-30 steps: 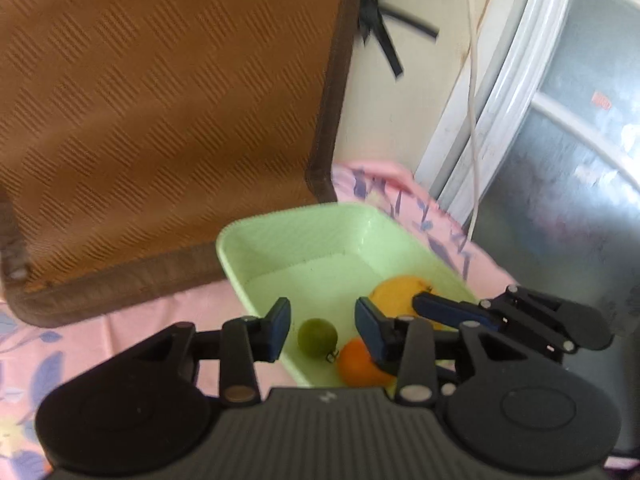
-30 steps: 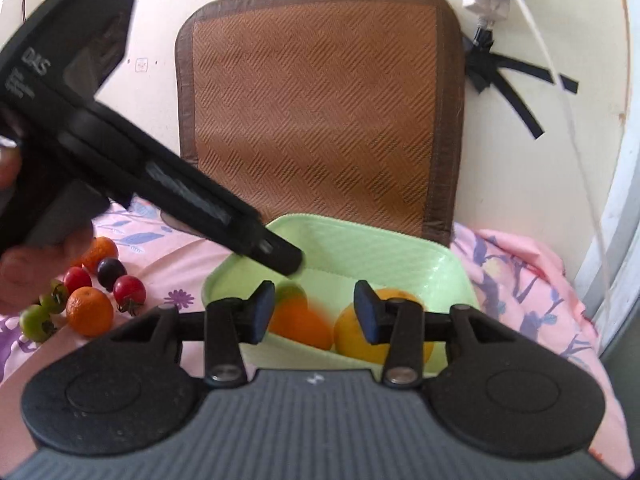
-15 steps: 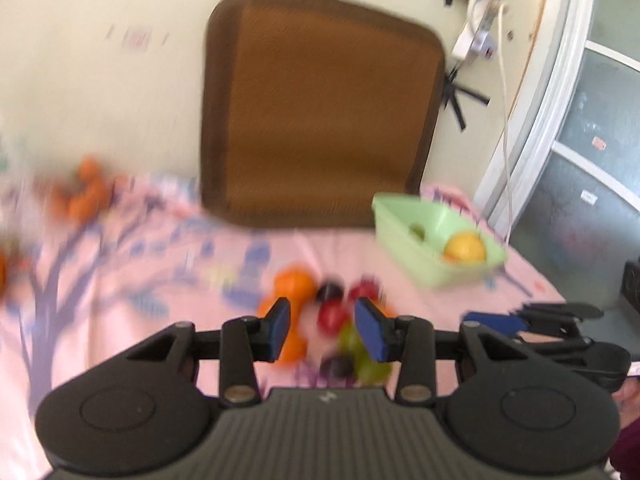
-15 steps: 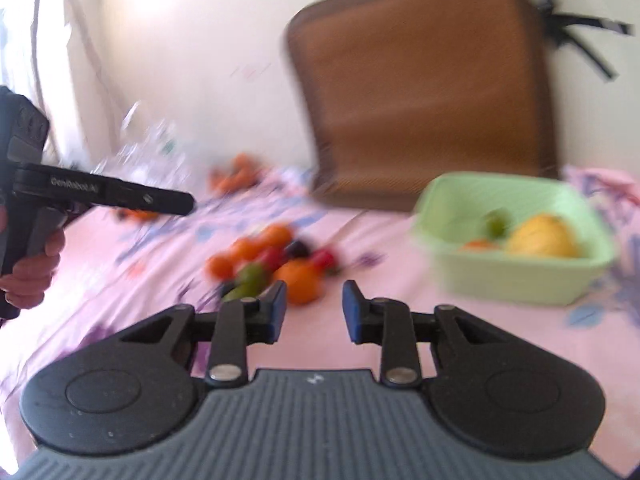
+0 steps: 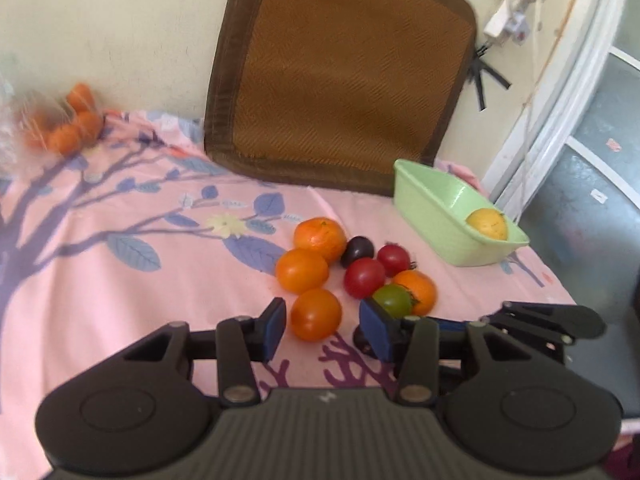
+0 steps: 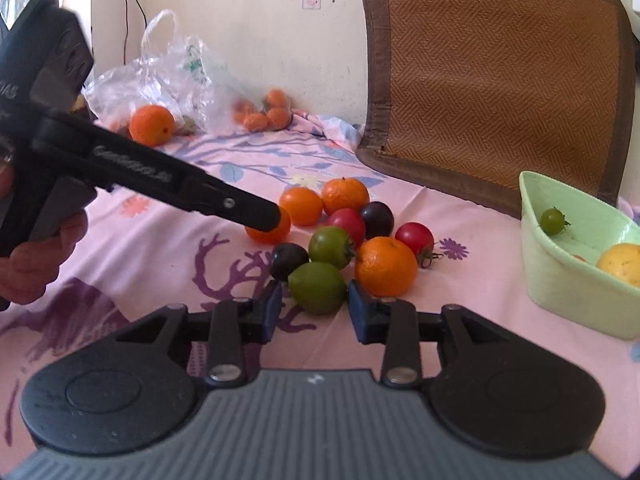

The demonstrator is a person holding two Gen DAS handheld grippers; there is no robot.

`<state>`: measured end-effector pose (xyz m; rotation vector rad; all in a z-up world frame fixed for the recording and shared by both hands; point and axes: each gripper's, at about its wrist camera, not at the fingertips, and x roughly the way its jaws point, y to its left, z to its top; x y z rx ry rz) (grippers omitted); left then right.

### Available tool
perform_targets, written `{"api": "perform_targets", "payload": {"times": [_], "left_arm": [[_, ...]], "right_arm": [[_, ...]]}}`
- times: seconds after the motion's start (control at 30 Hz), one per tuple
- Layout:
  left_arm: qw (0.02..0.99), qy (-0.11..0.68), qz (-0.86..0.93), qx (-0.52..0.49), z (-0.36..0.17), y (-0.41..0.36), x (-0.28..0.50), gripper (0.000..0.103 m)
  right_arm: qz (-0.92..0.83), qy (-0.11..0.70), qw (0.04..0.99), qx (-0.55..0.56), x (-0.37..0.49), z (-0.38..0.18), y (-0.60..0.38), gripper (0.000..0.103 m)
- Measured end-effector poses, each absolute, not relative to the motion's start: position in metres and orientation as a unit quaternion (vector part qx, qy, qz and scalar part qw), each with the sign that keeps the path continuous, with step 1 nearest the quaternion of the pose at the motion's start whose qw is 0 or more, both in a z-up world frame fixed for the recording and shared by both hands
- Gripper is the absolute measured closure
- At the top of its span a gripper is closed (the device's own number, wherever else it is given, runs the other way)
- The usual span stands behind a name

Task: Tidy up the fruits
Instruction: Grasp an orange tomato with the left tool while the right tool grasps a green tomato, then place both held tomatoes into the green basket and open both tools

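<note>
A pile of loose fruits lies on the pink floral cloth. My left gripper [image 5: 322, 328] is open, its jaws on either side of an orange tomato [image 5: 316, 314]. It shows in the right wrist view [image 6: 264, 218] with its tip at that tomato [image 6: 280, 232]. My right gripper [image 6: 314, 310] is open, with a green lime [image 6: 317, 287] between its jaws. An orange [image 6: 385, 266] lies just right of the lime. The light green basket [image 6: 560, 280] at the right holds a yellow fruit [image 6: 622, 266] and a small green tomato [image 6: 553, 221]. The basket also shows in the left wrist view [image 5: 436, 216].
A brown woven cushion [image 6: 500, 76] leans on the wall behind the basket. A clear plastic bag [image 6: 160, 80] with oranges lies at the back left, with small orange fruits [image 6: 264, 114] beside it. The right gripper's body [image 5: 552, 324] sits right of the pile.
Both grippers have pulled back from above the basket and swung left to the fruit pile. Each now has a fruit between its open jaws.
</note>
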<state>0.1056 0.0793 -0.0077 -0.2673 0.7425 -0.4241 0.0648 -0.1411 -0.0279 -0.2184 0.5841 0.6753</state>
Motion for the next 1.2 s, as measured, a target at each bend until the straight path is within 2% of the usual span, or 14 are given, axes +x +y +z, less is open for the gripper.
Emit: {"api": "perform_targets", "payload": {"times": [0.13, 0.23, 0.57, 0.87, 1.2], "left_arm": [[0.905, 0.35, -0.204, -0.13, -0.013, 0.077, 0.106, 0.073], [0.902, 0.352, -0.207, -0.143, -0.011, 0.08, 0.096, 0.074], [0.907, 0.331, -0.228, -0.125, 0.007, 0.039, 0.025, 0.073], [0.912, 0.333, -0.23, -0.06, -0.008, -0.025, 0.018, 0.073], [0.908, 0.332, -0.243, -0.076, 0.006, -0.036, 0.034, 0.073]], "right_arm": [[0.328, 0.278, 0.897, -0.103, 0.067, -0.03, -0.143, 0.066], [0.328, 0.276, 0.897, -0.105, 0.065, -0.03, -0.144, 0.07], [0.296, 0.269, 0.915, -0.055, 0.029, -0.026, -0.211, 0.07], [0.252, 0.271, 0.929, -0.019, 0.009, -0.035, -0.26, 0.07], [0.263, 0.268, 0.927, 0.021, 0.017, -0.032, -0.282, 0.07]]}}
